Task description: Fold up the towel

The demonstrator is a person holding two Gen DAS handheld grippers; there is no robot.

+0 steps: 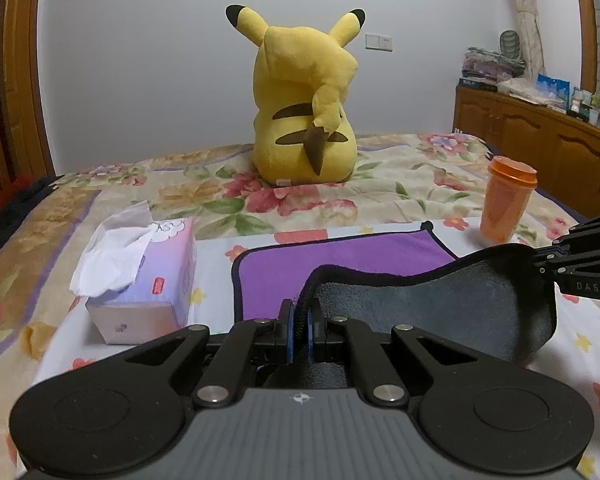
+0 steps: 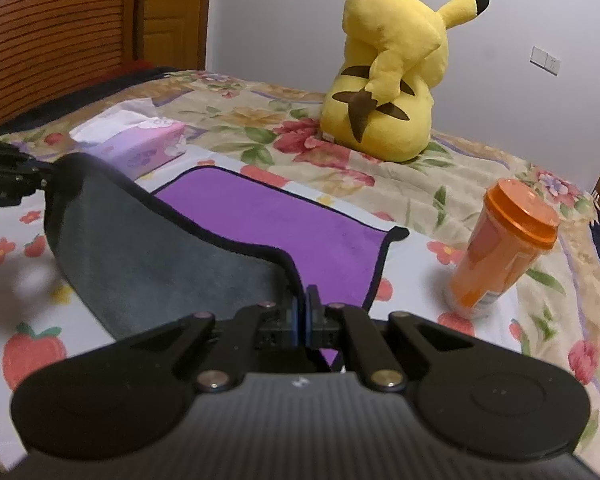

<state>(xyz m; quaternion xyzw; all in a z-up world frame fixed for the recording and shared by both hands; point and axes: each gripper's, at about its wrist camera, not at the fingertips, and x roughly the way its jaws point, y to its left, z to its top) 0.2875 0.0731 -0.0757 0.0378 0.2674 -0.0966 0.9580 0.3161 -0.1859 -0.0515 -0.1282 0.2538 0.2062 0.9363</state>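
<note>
Bed [image 1: 400, 184] with floral cover carries everything. Large yellow plush [image 1: 304, 108] sits at the far side, back turned.

Towel [image 1: 340, 256], purple face and grey underside, lies mid-bed with its far half flat. Near edge is lifted, grey side showing, sagging between the two grippers. Judged: first fold begun, not laid down; the raised edge has yet to be carried over to the far edge, and any further folds remain.

Left gripper [image 1: 301, 320]: pressed together, pinching the near-left corner. Right gripper [image 2: 301, 320]: likewise pinching the near-right corner.

Tissue box [image 1: 148, 280] left of the towel, orange cup [image 2: 504, 248] right (both near, not touching).

Only the left view shows the wooden cabinet [image 1: 540, 140]; only the right view shows the slatted headboard [image 2: 52, 28].
</note>
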